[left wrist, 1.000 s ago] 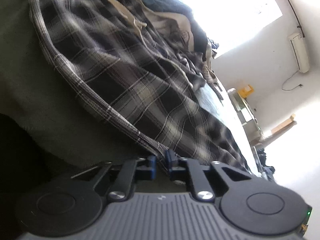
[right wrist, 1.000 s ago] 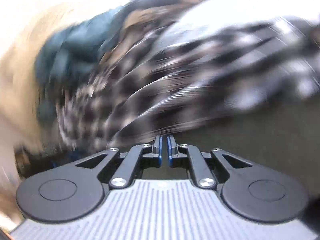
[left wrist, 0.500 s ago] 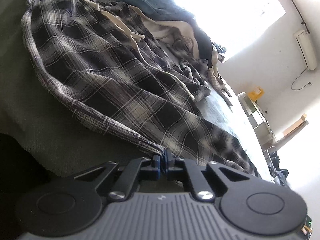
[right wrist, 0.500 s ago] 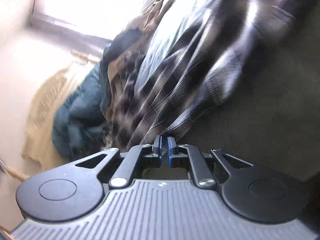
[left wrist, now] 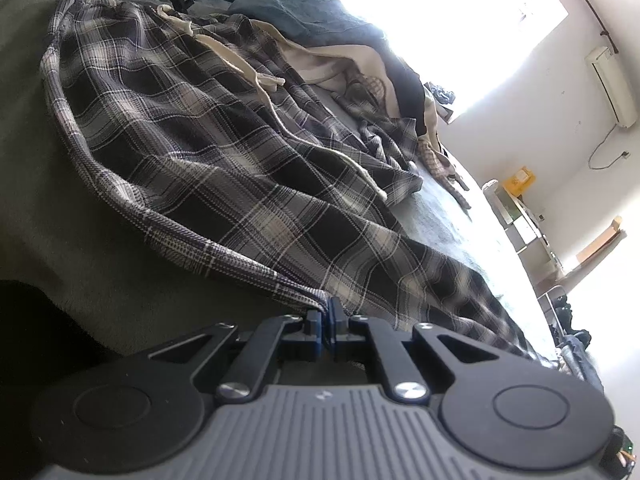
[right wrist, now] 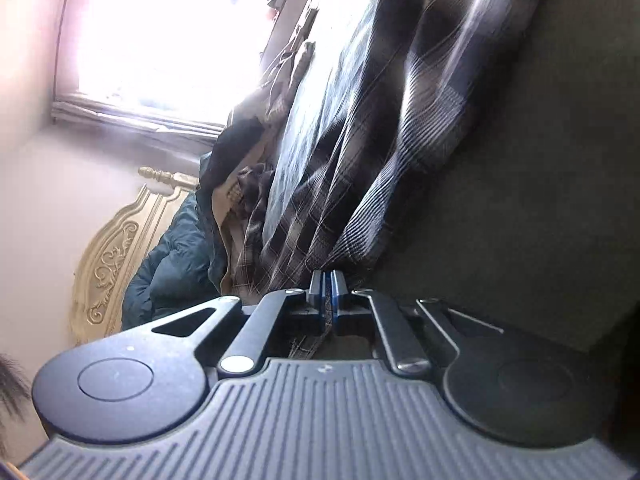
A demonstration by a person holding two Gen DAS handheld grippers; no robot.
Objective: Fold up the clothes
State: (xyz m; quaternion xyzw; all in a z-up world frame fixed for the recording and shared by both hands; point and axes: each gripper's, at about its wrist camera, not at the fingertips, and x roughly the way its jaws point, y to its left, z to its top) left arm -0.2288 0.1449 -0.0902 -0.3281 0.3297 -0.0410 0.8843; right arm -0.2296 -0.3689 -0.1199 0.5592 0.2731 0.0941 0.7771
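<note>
Both the left gripper [left wrist: 328, 312] and right gripper [right wrist: 329, 286] pinch the black-and-white plaid flannel trousers [left wrist: 224, 168] on the grey-green blanket-covered bed [left wrist: 80, 248], by a bright window [left wrist: 448, 12].

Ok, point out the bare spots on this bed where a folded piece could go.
Bare grey bedcover lies left of the plaid pants, along their waistband edge, and a lit strip runs between the pants and the bed's far edge. The head end is crowded: a teal quilt and a heap of clothes.

plaid trousers [right wrist: 420, 92]: far part motion-blurred in right wrist view
window [left wrist: 440, 12]: overexposed, panes unreadable
headboard [right wrist: 116, 256]: partly hidden by bedding
</note>
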